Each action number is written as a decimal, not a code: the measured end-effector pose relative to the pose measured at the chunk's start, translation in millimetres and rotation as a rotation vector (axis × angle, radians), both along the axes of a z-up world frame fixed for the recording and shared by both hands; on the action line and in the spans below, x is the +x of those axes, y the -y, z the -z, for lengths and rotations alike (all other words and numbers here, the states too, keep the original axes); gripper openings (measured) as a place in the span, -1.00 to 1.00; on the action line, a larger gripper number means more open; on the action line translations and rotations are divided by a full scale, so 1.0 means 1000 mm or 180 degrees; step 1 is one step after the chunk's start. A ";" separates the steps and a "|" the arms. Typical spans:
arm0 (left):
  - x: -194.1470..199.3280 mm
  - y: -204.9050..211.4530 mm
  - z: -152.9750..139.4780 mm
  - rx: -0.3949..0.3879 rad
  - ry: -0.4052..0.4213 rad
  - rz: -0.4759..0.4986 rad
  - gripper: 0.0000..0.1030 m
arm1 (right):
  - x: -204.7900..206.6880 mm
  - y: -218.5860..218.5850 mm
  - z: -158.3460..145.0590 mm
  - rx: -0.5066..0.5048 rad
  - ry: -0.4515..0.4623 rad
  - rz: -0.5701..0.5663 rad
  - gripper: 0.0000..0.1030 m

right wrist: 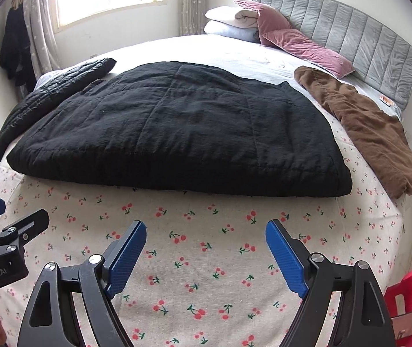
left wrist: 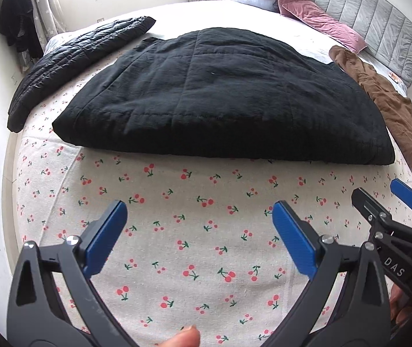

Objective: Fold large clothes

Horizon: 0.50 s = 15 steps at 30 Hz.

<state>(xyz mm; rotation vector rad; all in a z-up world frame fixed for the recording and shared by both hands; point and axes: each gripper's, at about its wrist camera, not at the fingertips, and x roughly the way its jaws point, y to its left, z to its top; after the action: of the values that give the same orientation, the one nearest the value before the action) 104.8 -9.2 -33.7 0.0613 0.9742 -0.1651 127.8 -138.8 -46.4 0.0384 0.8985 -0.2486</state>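
Tongs both spread wide, nothing between the blue pads; left tongs (left wrist: 198, 225) and right tongs (right wrist: 206, 245) side by side over the cherry sheet (left wrist: 206, 260); folded black coat (left wrist: 220, 95) flat on the bed just ahead of both; brown garment (right wrist: 370, 133) off to the right.

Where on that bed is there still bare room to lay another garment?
The cherry-print sheet lies bare between the black quilted garment and the grippers. A pale strip stays free towards the pillows. Crowded: the puffer jacket on one side, the brown garment on the other.
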 end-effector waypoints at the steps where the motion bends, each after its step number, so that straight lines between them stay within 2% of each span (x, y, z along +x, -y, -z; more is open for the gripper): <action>1: 0.000 0.001 0.002 0.0020 -0.0004 0.0007 0.95 | 0.001 0.000 0.002 0.0004 -0.0014 -0.0007 0.67; 7: -0.001 0.002 0.012 0.0076 -0.0093 0.0033 0.95 | 0.003 0.001 0.011 -0.0003 -0.0103 0.0008 0.67; 12: -0.006 0.004 0.012 0.0128 -0.0029 0.0053 0.95 | 0.000 0.000 0.012 -0.0030 -0.0107 -0.0001 0.67; 15: -0.006 0.002 0.011 0.0074 -0.0024 0.0049 0.95 | 0.000 0.000 0.010 -0.0036 -0.0071 0.0000 0.67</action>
<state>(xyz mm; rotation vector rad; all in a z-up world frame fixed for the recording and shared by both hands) 99.0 -11.4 -44.3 0.0895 0.9835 -0.1685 127.7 -138.3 -56.3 0.0254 0.9192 -0.2545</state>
